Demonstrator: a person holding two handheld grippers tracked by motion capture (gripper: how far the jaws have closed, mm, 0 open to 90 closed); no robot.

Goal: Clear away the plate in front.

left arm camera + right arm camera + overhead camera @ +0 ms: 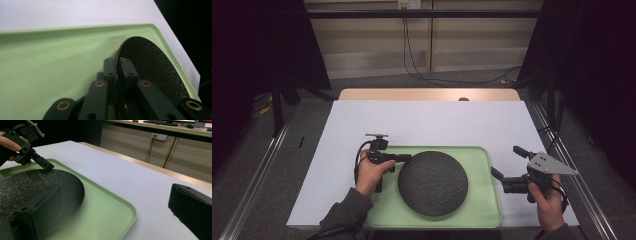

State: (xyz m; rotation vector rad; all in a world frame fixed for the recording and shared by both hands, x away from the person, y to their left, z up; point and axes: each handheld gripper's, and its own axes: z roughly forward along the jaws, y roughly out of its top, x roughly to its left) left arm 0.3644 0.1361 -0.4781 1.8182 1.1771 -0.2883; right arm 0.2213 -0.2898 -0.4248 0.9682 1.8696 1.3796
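Pinching the one plate's [433, 183] left rim, the left gripper [404, 158] sat clenched; the right gripper [508, 162] gaped beside the single tray's [482, 210] right edge.

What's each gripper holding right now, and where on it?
The left gripper is shut on the rim of the dark plate, at its left edge, over the green tray. The right gripper is open, holding nothing.
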